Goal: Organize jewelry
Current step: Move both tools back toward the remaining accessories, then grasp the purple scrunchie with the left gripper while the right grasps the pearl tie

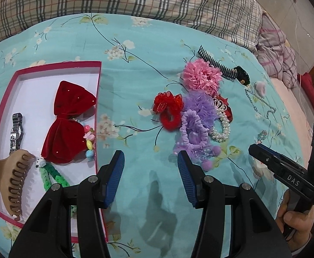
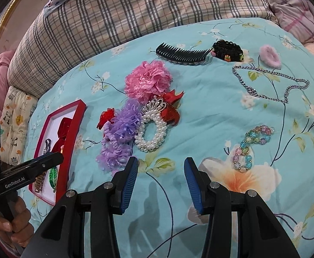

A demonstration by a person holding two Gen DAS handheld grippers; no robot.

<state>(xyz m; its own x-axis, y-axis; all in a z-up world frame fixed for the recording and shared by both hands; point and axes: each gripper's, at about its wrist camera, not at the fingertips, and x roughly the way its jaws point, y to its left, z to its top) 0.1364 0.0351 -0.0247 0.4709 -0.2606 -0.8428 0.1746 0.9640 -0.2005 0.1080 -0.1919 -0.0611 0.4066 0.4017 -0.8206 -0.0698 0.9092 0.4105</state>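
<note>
A red-rimmed white tray [image 1: 38, 66] [image 2: 79, 111] lies on the bed at the left. It holds a red velvet bow [image 1: 71, 120], a watch [image 1: 16, 131], a tan claw clip [image 1: 13, 180], a green braid [image 1: 53, 177] and a bead bracelet [image 1: 89, 142]. A pile to the right has a pink flower scrunchie [image 1: 202, 76] [image 2: 148, 79], red scrunchie [image 1: 170, 111], purple scrunchies [image 1: 195, 126] [image 2: 118, 137] and a pearl bracelet [image 2: 152, 133]. A pastel bead bracelet [image 2: 251, 148] lies apart. My left gripper [image 1: 150, 167] and right gripper [image 2: 161, 172] are both open and empty above the bedspread.
A black comb [image 2: 178, 53], black clip [image 2: 228, 50], silver chain [image 2: 271, 86] and pink fuzzy clip [image 2: 270, 56] lie farther back on the turquoise floral bedspread [image 1: 148, 51]. Plaid pillows [image 2: 135, 10] line the back edge.
</note>
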